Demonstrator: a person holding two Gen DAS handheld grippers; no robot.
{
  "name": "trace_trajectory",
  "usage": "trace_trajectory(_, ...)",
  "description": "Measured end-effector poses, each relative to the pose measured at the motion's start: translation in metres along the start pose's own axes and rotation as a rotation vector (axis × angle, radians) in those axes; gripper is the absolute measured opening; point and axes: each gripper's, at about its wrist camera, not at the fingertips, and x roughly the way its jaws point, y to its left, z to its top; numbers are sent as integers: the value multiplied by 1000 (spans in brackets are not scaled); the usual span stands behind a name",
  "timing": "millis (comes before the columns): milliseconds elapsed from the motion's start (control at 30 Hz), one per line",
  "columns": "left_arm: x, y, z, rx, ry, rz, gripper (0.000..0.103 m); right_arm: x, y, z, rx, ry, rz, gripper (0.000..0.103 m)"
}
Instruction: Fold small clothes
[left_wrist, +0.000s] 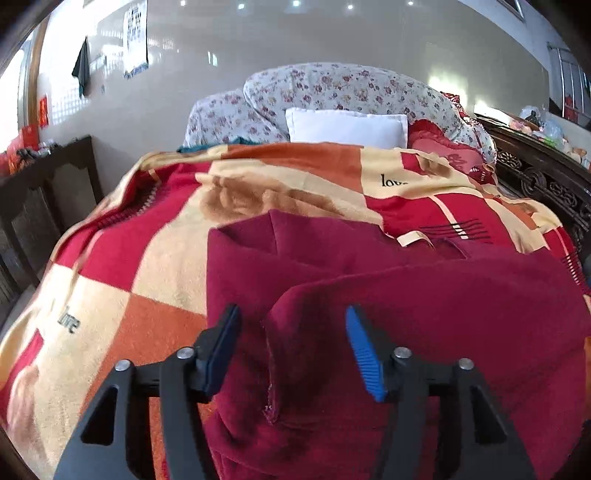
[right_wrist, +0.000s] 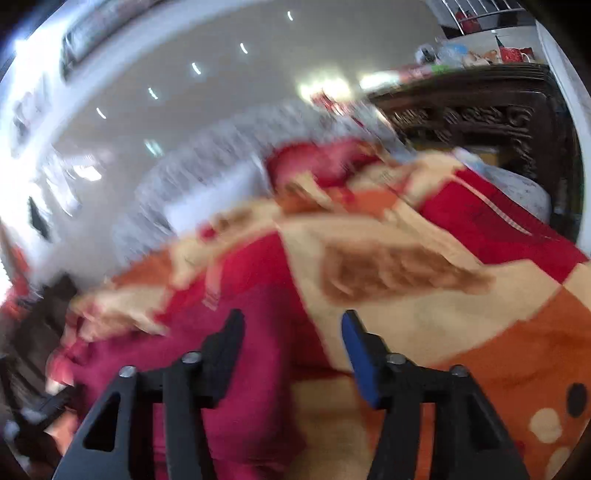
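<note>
A fold looks to have just been laid down: the dark red fleece garment (left_wrist: 369, 295) lies on the bed, on the checked blanket (left_wrist: 147, 258), with one flap doubled over the rest so that its rounded edge runs across the near side. The left gripper (left_wrist: 291, 350) stands released over that folded edge, jaws apart, cloth below and between them but neither pad pressing it. The right gripper (right_wrist: 291, 350) is also released, jaws apart; its view is smeared with motion, and only the garment's edge (right_wrist: 240, 369) shows under the left jaw, with blanket beyond.

I judge the next move calls for choosing a fresh edge or corner, likely the far side near the cream strap (left_wrist: 413, 238), and pinching both layers cleanly so the fold stays square.

The garment is thick, soft and fuzzy, with a frayed seam near the left gripper; it should slump rather than crease sharply.
</note>
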Motion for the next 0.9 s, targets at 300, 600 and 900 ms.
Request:
trace_trajectory(300, -10, -4, 2, 8, -64, 23, 80, 22, 75, -33, -312, 86, -17, 61)
trace_trajectory(600, 16, 0, -3, -21, 42, 42, 80, 57, 68, -43, -318, 212, -98, 72)
trace_trajectory(900, 25, 10, -7, -74, 91, 24, 90, 22, 77, -40, -330, 160, -93, 83)
